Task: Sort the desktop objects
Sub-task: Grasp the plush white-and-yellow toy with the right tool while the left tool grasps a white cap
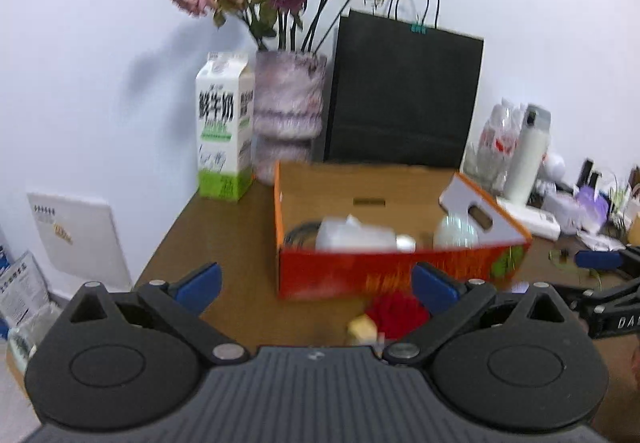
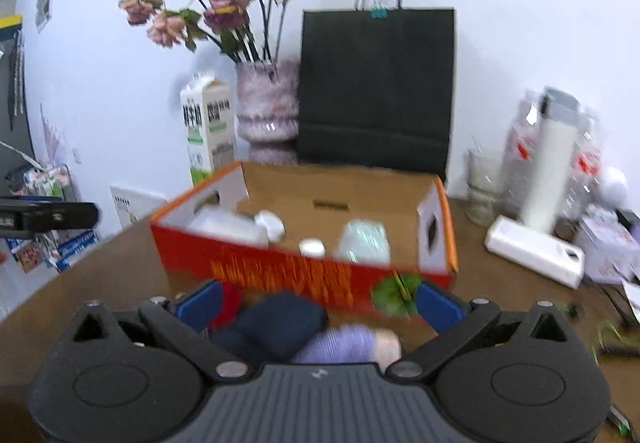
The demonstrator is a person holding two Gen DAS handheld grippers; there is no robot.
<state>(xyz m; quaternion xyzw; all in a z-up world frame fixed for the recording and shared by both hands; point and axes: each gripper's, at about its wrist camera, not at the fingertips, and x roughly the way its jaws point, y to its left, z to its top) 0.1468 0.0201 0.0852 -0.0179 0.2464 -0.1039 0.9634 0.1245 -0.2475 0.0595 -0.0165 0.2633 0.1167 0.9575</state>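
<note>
right wrist: both tongs (image 2: 318,301) (image 1: 316,289) apart, navy soft item (image 2: 276,323) btwn right pair

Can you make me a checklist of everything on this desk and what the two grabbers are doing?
Surface: brown wooden desk, pushed against a white wall.
Job's things: open orange cardboard box already holding several white items; a dark blue soft thing and a purple and white thing lie in front of it, beside a red fuzzy thing.
Clutter: milk carton, vase of dried roses, black paper bag, white bottle, white flat box, glass.
Grippers: left gripper open, holding nothing; right gripper open, above the soft things.
Cables: nothing seen clearly.
Surroundings: white panel leaning on the wall at floor level.
</note>
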